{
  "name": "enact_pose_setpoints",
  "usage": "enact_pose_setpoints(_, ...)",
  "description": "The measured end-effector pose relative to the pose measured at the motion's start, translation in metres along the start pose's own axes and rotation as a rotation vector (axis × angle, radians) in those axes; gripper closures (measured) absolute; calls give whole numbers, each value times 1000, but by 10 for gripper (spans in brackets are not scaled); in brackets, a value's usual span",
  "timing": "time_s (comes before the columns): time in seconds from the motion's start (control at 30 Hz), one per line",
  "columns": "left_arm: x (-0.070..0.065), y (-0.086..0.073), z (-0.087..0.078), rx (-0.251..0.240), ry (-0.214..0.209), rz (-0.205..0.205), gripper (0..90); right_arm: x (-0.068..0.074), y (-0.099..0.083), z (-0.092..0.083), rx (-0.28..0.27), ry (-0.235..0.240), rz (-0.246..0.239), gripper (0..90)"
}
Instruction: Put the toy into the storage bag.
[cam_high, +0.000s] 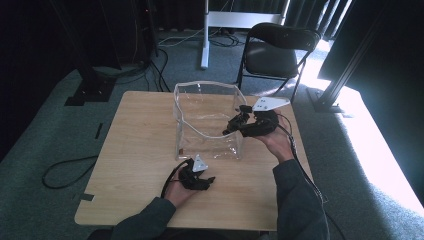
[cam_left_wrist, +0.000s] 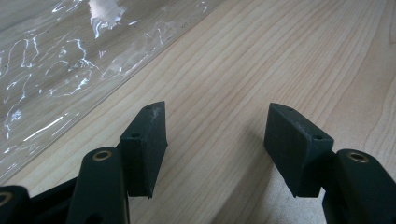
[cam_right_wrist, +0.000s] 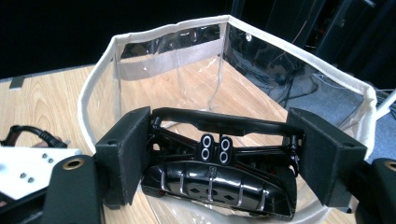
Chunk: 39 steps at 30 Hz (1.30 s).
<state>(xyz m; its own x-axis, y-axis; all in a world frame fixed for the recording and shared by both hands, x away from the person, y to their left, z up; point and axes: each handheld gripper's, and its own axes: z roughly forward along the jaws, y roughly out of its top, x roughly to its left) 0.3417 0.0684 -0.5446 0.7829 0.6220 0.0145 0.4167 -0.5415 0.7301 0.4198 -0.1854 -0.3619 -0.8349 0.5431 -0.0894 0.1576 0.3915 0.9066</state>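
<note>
A clear plastic bag with a white fabric rim stands open at the back middle of the wooden table. My right gripper hangs over the bag's right side, above its open mouth. Its jaws are shut on a glossy black toy-car part with small twin pipes, one pad against each end. My left gripper rests low on the table in front of the bag. In the left gripper view it stands open with bare wood between the pads, and the bag's plastic lies at the upper left.
A black folding chair stands behind the table on the carpet. A black cable loops on the floor at the left. Bare wood lies left of the bag. A white plate with screws shows at the lower left of the right gripper view.
</note>
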Motion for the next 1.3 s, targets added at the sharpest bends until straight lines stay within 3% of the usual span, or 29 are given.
enact_pose_setpoints(0.17,0,0,0,0,1,0,395,5,-2,4,2,-16,20,247)
enact_pose_setpoints(0.6,0,2,1,1,1,2,395,12,-4,10,12,-44,18,247)
enact_pose_setpoints(1.3,0,1,1,2,1,2,395,15,-8,19,51,-20,29,246)
